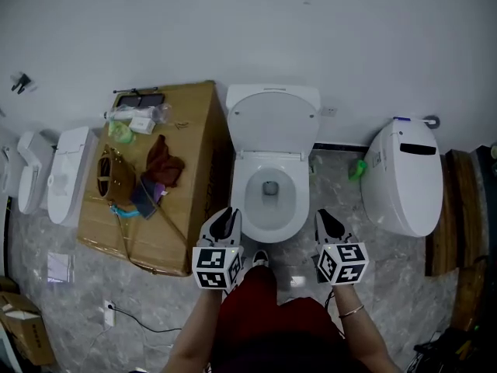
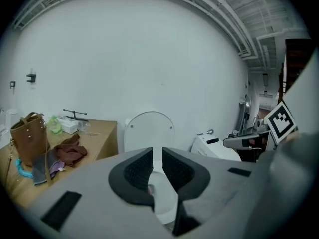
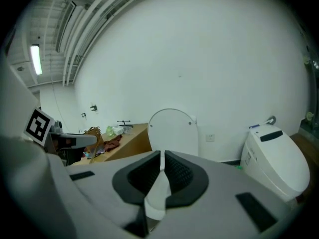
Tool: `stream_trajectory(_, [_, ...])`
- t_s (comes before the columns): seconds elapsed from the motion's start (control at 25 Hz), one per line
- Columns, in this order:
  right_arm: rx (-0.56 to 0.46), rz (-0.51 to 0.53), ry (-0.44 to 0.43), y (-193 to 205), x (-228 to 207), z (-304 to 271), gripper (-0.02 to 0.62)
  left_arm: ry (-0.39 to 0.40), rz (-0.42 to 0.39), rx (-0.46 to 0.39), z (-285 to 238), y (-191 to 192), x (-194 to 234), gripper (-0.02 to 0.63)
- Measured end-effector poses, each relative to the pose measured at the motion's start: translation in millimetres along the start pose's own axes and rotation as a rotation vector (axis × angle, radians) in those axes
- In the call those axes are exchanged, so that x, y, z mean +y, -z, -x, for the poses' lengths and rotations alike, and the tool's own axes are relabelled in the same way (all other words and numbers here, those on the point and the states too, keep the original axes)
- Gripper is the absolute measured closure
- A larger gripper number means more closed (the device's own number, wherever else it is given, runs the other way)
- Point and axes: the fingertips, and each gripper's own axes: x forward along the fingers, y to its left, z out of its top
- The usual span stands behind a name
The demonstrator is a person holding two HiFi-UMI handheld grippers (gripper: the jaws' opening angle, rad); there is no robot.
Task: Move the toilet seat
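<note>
A white toilet (image 1: 269, 200) stands against the wall right in front of me, its lid (image 1: 272, 120) raised upright against the wall. The bowl lies uncovered; whether a seat ring rests on its rim I cannot tell. My left gripper (image 1: 227, 217) hovers beside the bowl's front left, jaws shut on nothing. My right gripper (image 1: 327, 218) hangs at the front right, also shut and empty. In the left gripper view the shut gripper (image 2: 157, 157) points at the lid (image 2: 148, 129). The right gripper view shows its shut gripper (image 3: 163, 159) below the lid (image 3: 172, 131).
A big cardboard box (image 1: 190, 142) left of the toilet carries a brown handbag (image 1: 114, 176), a reddish cloth (image 1: 165, 162) and small packets. A second white toilet (image 1: 405, 179) with closed lid sits at right. More white fixtures (image 1: 68, 173) lie far left. A person's legs are below.
</note>
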Motion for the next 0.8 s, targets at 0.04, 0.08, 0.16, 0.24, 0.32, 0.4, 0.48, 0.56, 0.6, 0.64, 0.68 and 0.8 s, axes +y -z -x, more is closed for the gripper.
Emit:
stream_trajectory(0.04, [0.021, -0.01, 0.013, 2.1, -2.0, -9.7, 0.578, 0.003, 0.005, 0.01, -8.7, 0.0, 7.2, 0.572])
stream_trajectory(0.08, [0.04, -0.018, 0.025, 4.2, -3.9, -18.3, 0.577, 0.006, 0.011, 0.021, -17.1, 0.3, 13.8, 0.572])
stream_trajectory(0.16, [0.072, -0.04, 0.043, 9.6, -6.4, -33.3, 0.577, 0.016, 0.023, 0.044, -32.8, 3.1, 25.7, 0.571])
stream_trajectory(0.24, [0.104, -0.074, 0.053, 18.0, -7.1, -46.7, 0.575, 0.028, 0.039, 0.071, -45.3, 8.3, 36.2, 0.565])
stream_trajectory(0.32, [0.131, -0.111, 0.06, 24.9, -9.5, -58.7, 0.564, 0.041, 0.06, 0.095, -56.7, 12.8, 43.1, 0.556])
stream_trajectory(0.4, [0.153, -0.14, 0.065, 29.8, -13.2, -68.9, 0.529, 0.053, 0.068, 0.119, -67.5, 17.9, 46.9, 0.536])
stream_trajectory(0.48, [0.178, -0.155, 0.069, 36.0, -17.2, -76.9, 0.506, 0.059, 0.068, 0.149, -77.1, 26.3, 50.4, 0.528])
stream_trajectory(0.56, [0.208, -0.163, 0.072, 44.1, -22.1, -84.1, 0.497, 0.057, 0.074, 0.179, -86.9, 37.2, 54.8, 0.518])
stream_trajectory(0.6, [0.224, -0.167, 0.073, 48.8, -25.0, -87.3, 0.489, 0.054, 0.081, 0.195, -91.9, 43.5, 56.9, 0.512])
stream_trajectory(0.64, [0.241, -0.171, 0.074, 54.1, -28.4, -90.2, 0.481, 0.049, 0.091, 0.21, -96.6, 50.3, 58.7, 0.506])
stream_trajectory(0.68, [0.26, -0.175, 0.076, 60.1, -31.8, -93.1, 0.471, 0.043, 0.103, 0.226, -101.1, 57.5, 60.4, 0.502])
stream_trajectory(0.8, [0.325, -0.197, 0.081, 82.2, -42.2, -101.8, 0.437, 0.024, 0.138, 0.279, -112.7, 81.7, 64.4, 0.486])
